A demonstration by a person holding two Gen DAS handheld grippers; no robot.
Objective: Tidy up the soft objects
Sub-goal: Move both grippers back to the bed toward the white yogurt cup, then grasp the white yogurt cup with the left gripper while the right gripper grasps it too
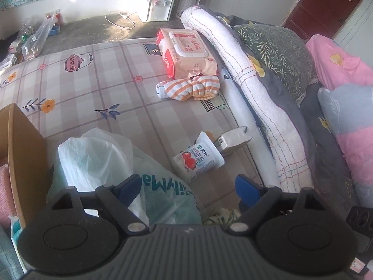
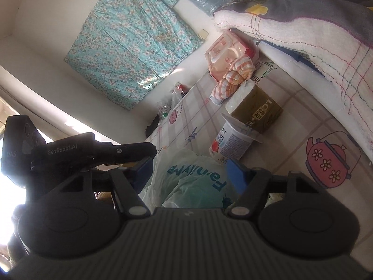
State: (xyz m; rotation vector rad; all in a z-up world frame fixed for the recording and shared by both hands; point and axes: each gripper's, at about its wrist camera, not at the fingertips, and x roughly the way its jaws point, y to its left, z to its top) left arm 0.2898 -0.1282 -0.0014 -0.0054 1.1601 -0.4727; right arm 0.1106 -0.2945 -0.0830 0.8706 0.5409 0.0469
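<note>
A white and green plastic bag [image 1: 98, 158] lies crumpled on the checked bed sheet [image 1: 93, 88]. My left gripper [image 1: 188, 189] hangs over it, open, with the bag's printed side against the left finger and bare sheet by the right one. In the right wrist view the same bag [image 2: 193, 182] fills the gap of my right gripper [image 2: 190, 171], whose jaws stand open around it without squeezing it. An orange-striped cloth [image 1: 191, 88] lies rolled further up the bed, in front of a pink wet-wipe pack [image 1: 186, 49]. A strawberry yoghurt cup [image 1: 200, 158] lies on its side against a tissue pack [image 1: 233, 140].
A cardboard box [image 1: 25, 154] stands at the left. A rolled white quilt [image 1: 256, 93] and pillows [image 1: 275, 51] line the bed's right side. A scrap of flowered cloth [image 1: 223, 217] shows under the left gripper. The left tool's black housing [image 2: 93, 150] crosses the right wrist view.
</note>
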